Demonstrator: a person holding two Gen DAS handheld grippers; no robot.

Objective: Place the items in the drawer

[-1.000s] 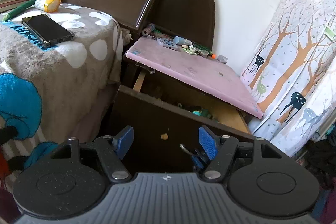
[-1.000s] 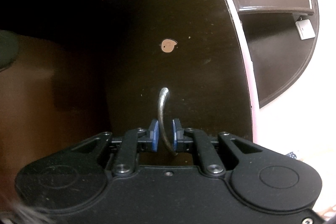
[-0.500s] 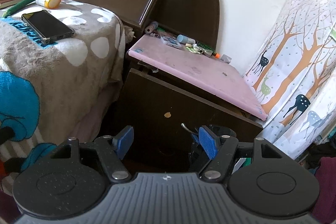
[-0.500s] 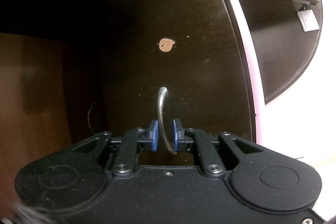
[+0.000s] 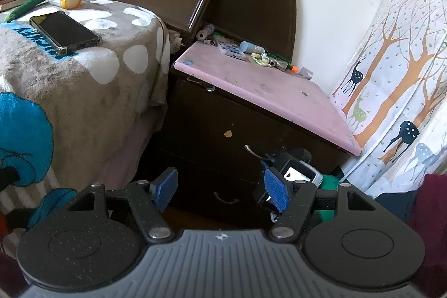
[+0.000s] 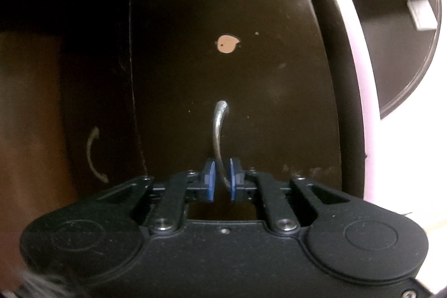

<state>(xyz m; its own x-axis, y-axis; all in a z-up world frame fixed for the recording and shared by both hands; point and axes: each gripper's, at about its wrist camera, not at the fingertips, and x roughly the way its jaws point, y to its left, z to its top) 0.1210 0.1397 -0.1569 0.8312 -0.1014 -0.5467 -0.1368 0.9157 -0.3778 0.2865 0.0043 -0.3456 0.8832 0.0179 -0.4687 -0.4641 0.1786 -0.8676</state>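
Upper drawer [image 5: 223, 127]: dark front, flush in the nightstand below the pink top [image 5: 268, 91]; looks pushed home.

Metal handle [image 6: 219, 141]: between the blue pads of the right gripper [image 6: 220, 180], jaws opening, grip apparently slackening; contact is hard to judge.

Left gripper [image 5: 220, 186]: spread, empty, near.

Step in hand: releasing the handle. Next: draw the right gripper clear.
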